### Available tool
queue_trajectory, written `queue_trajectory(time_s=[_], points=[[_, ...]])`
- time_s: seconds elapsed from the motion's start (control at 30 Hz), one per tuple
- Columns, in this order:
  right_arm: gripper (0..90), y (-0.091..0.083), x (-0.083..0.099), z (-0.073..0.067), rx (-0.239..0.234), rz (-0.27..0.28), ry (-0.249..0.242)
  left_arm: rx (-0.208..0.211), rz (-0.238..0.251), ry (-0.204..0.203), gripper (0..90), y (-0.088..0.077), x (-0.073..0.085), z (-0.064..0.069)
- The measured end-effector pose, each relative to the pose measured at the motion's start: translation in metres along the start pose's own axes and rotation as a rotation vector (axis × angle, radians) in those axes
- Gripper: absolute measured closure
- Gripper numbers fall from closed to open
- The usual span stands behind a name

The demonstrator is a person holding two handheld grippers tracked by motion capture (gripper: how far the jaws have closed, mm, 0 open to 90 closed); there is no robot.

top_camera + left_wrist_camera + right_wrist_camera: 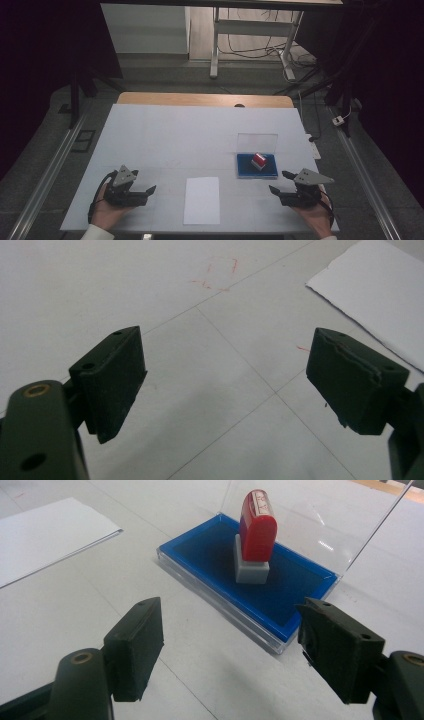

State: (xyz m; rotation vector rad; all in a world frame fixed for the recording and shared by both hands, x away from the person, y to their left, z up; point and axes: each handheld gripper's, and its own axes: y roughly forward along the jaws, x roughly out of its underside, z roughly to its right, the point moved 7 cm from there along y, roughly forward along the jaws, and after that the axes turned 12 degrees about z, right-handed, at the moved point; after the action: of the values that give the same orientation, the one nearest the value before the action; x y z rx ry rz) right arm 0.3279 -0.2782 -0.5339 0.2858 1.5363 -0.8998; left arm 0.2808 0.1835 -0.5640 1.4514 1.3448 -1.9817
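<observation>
A blue ink pad (257, 167) sits on the white table (165, 130) with its clear lid (257, 142) standing upright at its far edge. A red stamp (258, 160) on a grey base stands upright on the pad. A white sheet of paper (201, 200) lies to the pad's left and nearer the person. The right gripper (279, 183) rests just near of the pad, jaws wide apart and empty. The left gripper (150, 190), well left of the pad beyond the paper, also gapes empty.
</observation>
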Motion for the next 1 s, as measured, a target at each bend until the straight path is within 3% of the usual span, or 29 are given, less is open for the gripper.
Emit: queue_trajectory(time_s=[0.5,1.0], points=[[22.8,0.0,-0.018,-0.005,-0.007,0.023,-0.012,0.006,-0.01,-0.011,16.6,0.0,0.001,-0.001],[23.4,0.018,-0.05,0.003,-0.028,-0.027,0.002,0.014,-0.03,-0.007,16.7,0.002,0.003,-0.001]])
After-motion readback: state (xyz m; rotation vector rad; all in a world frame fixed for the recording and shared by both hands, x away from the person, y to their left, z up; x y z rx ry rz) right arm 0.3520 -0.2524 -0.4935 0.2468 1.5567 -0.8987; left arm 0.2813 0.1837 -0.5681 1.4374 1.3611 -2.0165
